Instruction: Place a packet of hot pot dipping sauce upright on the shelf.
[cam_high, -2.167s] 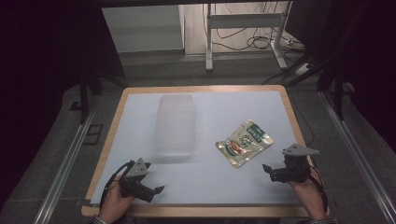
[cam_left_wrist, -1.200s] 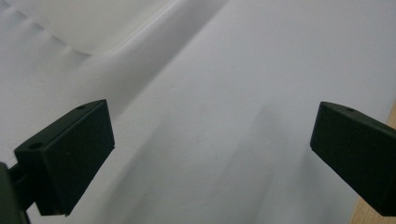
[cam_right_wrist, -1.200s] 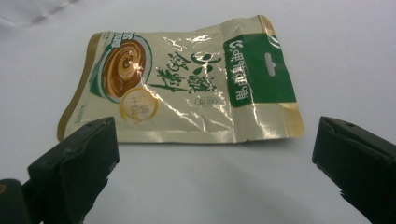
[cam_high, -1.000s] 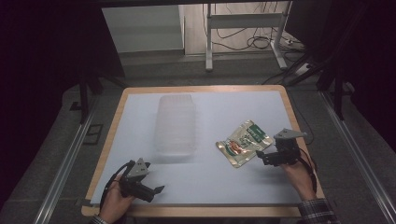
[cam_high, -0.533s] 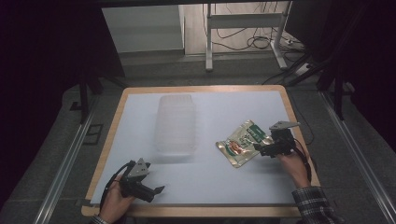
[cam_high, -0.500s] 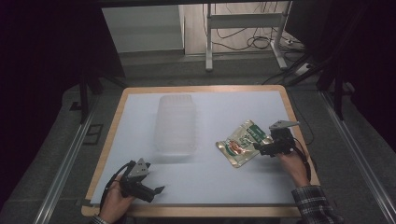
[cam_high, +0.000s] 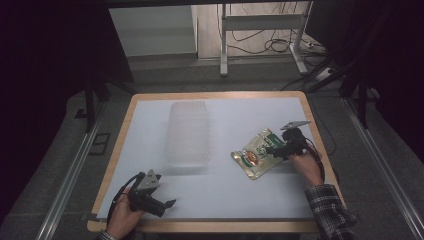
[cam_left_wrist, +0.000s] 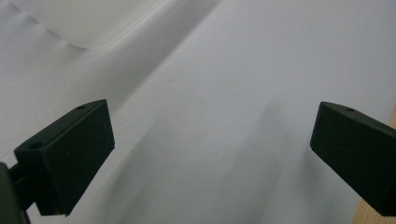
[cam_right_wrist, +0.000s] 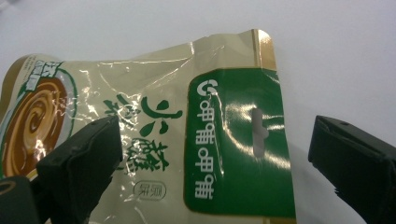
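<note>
— Claws first: how are they placed?

— Nearest the person, at the front left corner of the bench (cam_high: 220, 107), the left claw (cam_high: 165, 204) is held in the left hand (cam_high: 121, 218). Its jaws are seen spread wide apart in the left gripper view, with nothing but the white bench surface between them.

— And the other one?

— Farther in, on the right, the right claw (cam_high: 270, 149) is held by the right hand (cam_high: 305, 167), with a plaid sleeve (cam_high: 330, 210) behind it. Its jaws are likewise parted. In the right gripper view they are set to either side of the snack packet (cam_right_wrist: 196, 140), at its green end; contact cannot be told.

— Where is the packet lying?

— It is laid flat on the right half of the bench. A clear plastic container (cam_high: 188, 132) is seen farther off, left of centre, well apart from it.
</note>
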